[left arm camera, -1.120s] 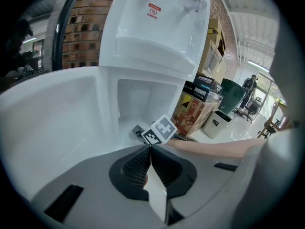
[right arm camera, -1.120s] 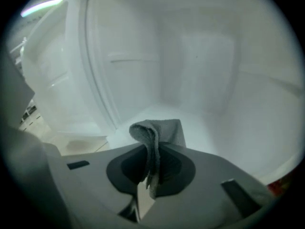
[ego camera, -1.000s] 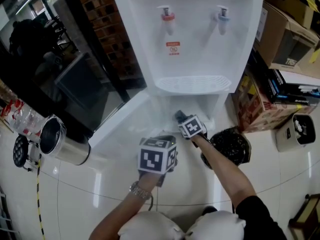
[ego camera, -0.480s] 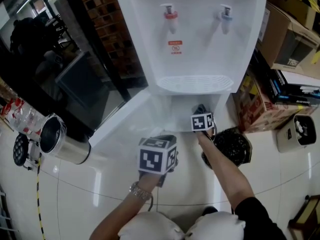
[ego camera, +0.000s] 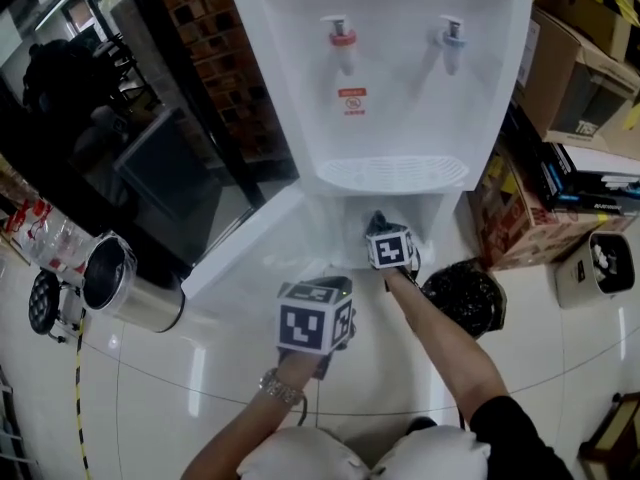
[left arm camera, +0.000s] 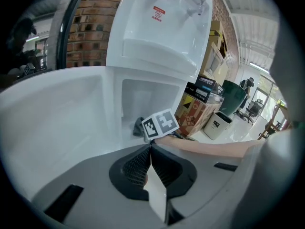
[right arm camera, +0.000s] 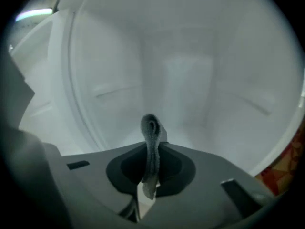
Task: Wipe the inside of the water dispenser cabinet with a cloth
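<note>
While the right gripper is clamped tight on the grey cloth just inside the open cabinet, the left gripper hangs near the door, jaws together, holding nothing. Looks mid-wipe to me, and the far walls probably aren't done.

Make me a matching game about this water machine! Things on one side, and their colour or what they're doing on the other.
Things:
1. left tool
2. right tool
3. plastic tap at the head view's left
4. shiny steel pot

States:
A. red
B. shut on the grey cloth
C. on the tiled floor
D. shut, holding nothing

Pairs: 1-D, 2-B, 3-A, 4-C
</note>
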